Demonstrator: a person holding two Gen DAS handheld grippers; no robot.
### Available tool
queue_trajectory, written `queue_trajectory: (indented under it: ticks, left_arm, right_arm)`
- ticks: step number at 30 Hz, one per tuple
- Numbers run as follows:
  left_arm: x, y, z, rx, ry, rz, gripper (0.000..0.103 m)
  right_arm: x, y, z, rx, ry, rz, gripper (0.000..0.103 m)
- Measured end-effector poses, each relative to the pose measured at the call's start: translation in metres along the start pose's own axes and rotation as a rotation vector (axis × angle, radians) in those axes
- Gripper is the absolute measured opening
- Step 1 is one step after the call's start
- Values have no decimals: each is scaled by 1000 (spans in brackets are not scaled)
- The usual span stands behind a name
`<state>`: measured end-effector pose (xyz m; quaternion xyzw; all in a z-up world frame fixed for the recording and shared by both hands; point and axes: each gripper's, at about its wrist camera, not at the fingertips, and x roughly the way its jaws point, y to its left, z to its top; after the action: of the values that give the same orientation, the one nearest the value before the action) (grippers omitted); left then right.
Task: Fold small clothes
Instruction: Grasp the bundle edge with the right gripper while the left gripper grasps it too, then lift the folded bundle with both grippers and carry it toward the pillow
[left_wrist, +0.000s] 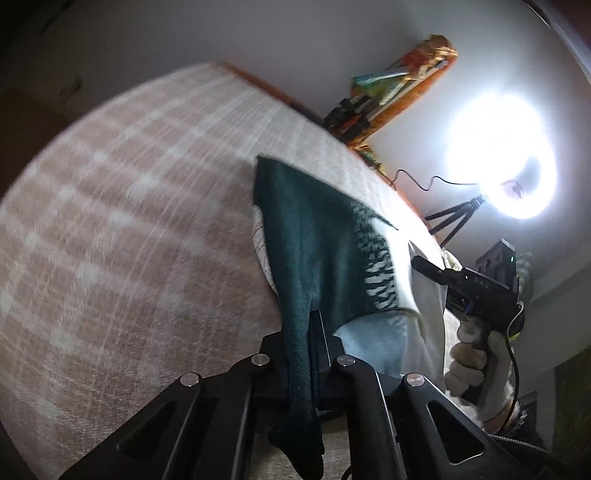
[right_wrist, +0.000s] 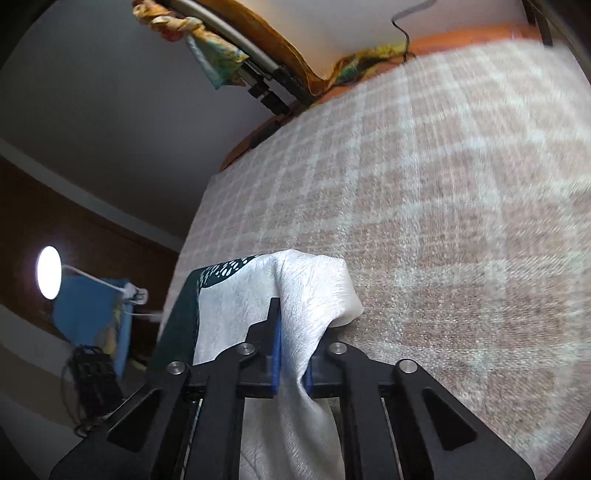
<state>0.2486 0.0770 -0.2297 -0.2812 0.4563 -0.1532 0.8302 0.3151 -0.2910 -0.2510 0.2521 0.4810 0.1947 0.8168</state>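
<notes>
The cloth (left_wrist: 325, 254), dark green at one end and white at the other with a speckled band between, hangs in the lower middle of both views, lifted off the checked blanket (left_wrist: 129, 229) that fills the rest of each frame. In the left wrist view the left gripper (left_wrist: 304, 350) is clamped on a bunched green corner, which trails down between its arms. In the right wrist view the right gripper (right_wrist: 291, 354) is clamped on a white corner (right_wrist: 314, 291), the fabric pinched between its blue pads and draped over the tips.

The step in hand looks like the start of a fold: both corners of one edge are gripped and raised, the cloth stretched between the two hands. The person's hand (left_wrist: 467, 354) on the right handle shows at the lower right of the left view, below a bright ring lamp (left_wrist: 502, 158).

The next move calls for keeping both grips firm and the edge taut, then carrying it across over the blanket so it lands square on the opposite edge before letting go.
</notes>
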Motion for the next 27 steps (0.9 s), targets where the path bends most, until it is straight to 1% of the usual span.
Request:
queue_trajectory:
  ticks: [3, 6, 8, 11, 13, 15, 18, 24, 27]
  left_arm:
    - [-5, -13, 4, 39, -21, -5, 2]
    - [-10, -23, 6, 53, -33, -19, 2]
    - [-12, -27, 7, 66, -39, -16, 2]
    - [-15, -25, 7, 59, -37, -26, 2]
    - [-18, -26, 6, 56, -39, -29, 2]
    - [-20, -28, 6, 65, -44, -33, 2]
    - [-21, -32, 6, 75, -45, -43, 2]
    - [-13, -48, 7, 103, -41, -54, 1]
    - [-12, -56, 8, 98, -39, -77, 1]
  right_arm:
    - [-8, 16, 2, -55, -11, -34, 3]
    - [-16, 31, 4, -102, -21, -58, 3]
    - [-19, 41, 5, -129, -25, -79, 2]
    - [-22, 49, 6, -157, -30, -94, 2]
    - [-23, 52, 6, -160, -34, -113, 2]
    - [-27, 53, 6, -158, -39, -106, 2]
    - [-35, 57, 6, -172, -41, -122, 2]
    - [-59, 62, 9, -196, -62, -150, 2]
    - [-70, 61, 10, -190, -79, -162, 2]
